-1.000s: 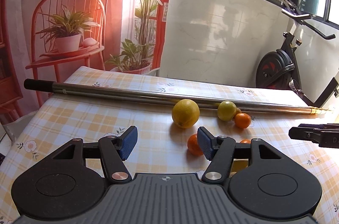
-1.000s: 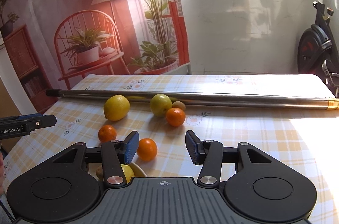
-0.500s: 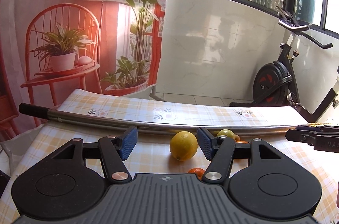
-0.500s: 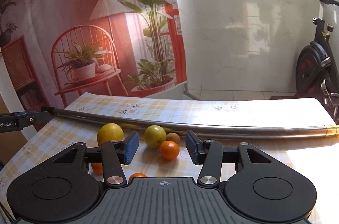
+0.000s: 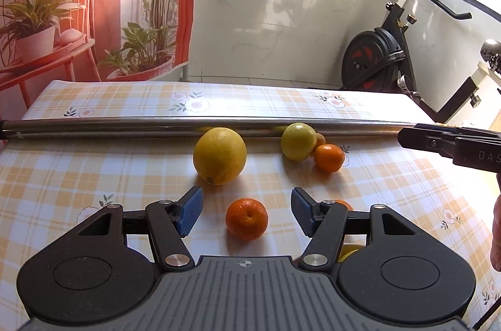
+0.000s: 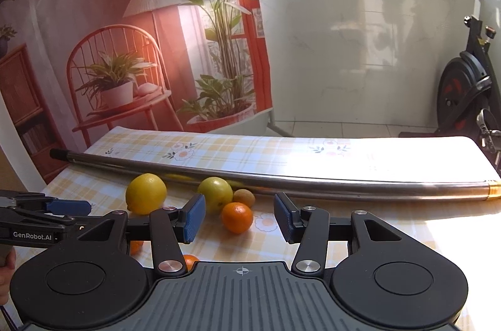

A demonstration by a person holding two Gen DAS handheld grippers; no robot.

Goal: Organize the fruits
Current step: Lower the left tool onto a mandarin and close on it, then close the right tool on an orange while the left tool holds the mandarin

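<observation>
Left gripper: fingers spread wide, blue pads facing each other, holding nothing. A small orange sits on the counter in the gap between the fingers, touching neither. Partly hidden behind the right-hand finger: a sliver of another orange fruit and, lower, something yellow that I cannot identify.

Right gripper: fingers likewise wide apart, empty. Seen between them, further off, a second orange on the checked cloth.

Next back: large yellow citrus, standing alone to the left. To its right a cluster: yellow-green citrus, the second orange just beside it, and a small brown fruit tucked between them and the pole.

Behind the fruit, a long metal pole lies across the counter side to side; the yellow-green citrus is up against it.

In the left view the right gripper enters from the right edge, with part of a hand below it.

Far: white wall, printed backdrop of chair and plants, exercise bike.
</observation>
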